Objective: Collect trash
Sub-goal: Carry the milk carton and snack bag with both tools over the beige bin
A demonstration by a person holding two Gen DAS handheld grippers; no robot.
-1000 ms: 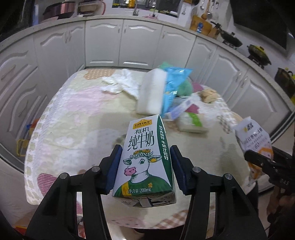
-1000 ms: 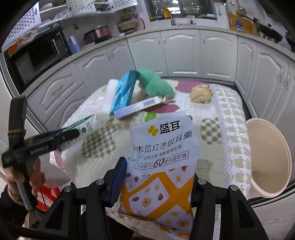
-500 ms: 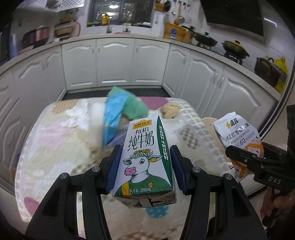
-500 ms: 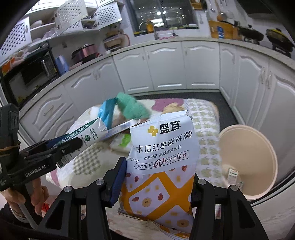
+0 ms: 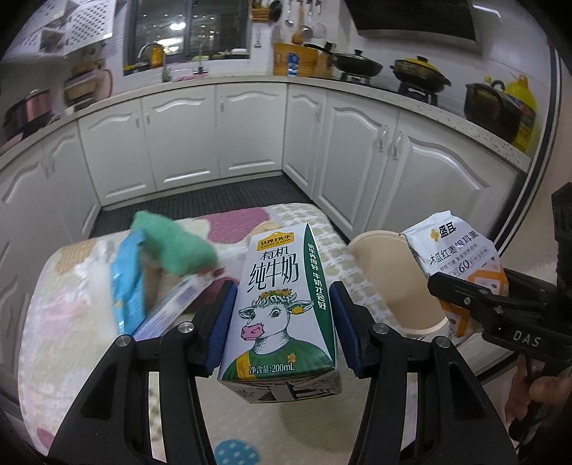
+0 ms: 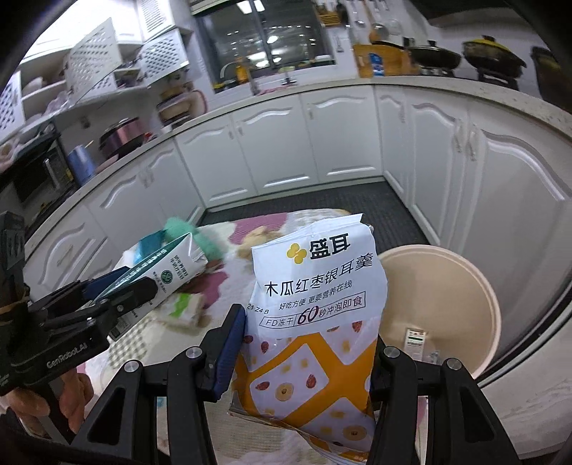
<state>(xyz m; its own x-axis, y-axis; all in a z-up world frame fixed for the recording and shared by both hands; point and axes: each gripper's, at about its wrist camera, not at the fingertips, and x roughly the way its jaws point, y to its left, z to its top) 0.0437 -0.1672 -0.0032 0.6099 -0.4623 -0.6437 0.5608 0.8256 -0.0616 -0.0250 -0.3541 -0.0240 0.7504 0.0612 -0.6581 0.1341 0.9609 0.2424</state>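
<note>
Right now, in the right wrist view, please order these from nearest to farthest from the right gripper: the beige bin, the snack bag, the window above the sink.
1. snack bag: clamped between the fingers of the right gripper.
2. beige bin: just beyond, to the right, beside the table.
3. window: far back, above the counter.

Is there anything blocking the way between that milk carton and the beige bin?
Nothing visible blocks it. The milk carton, gripped in the left tongs, is held above the table, and the open bin stands just past the table's edge. Only the snack bag in the right tongs hangs near its rim.
</note>
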